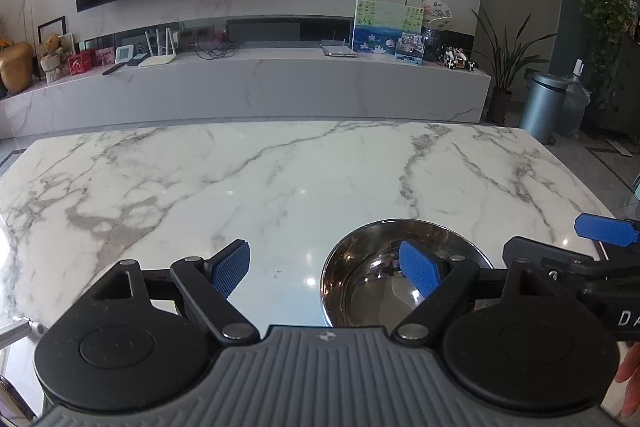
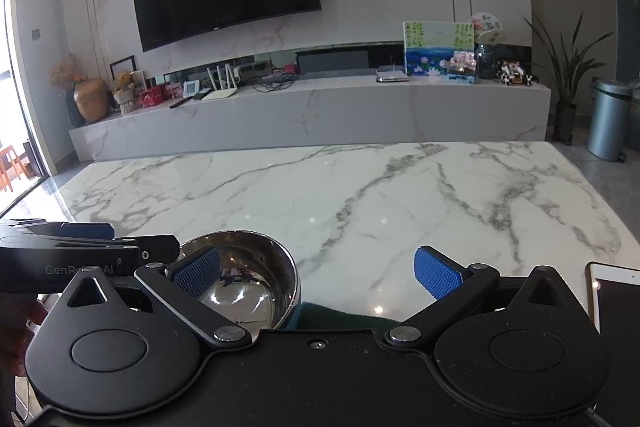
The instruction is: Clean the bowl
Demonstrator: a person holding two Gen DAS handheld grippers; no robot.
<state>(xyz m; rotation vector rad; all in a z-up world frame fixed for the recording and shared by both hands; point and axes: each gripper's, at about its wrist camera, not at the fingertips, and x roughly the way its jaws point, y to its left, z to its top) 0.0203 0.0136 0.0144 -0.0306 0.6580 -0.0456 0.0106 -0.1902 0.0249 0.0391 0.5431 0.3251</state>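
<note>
Near the white marble tabletop's front edge sits the shiny round steel bowl, both claws, left claw and right claw, spread wide and empty, so a careless pinch on the slick rim could skid it off.

Your right gripper's body hides the near part of the bowl and most of the dark green cloth beside it, the tablet runs off the right edge, and the items on the far ledge are too small to tell.
</note>
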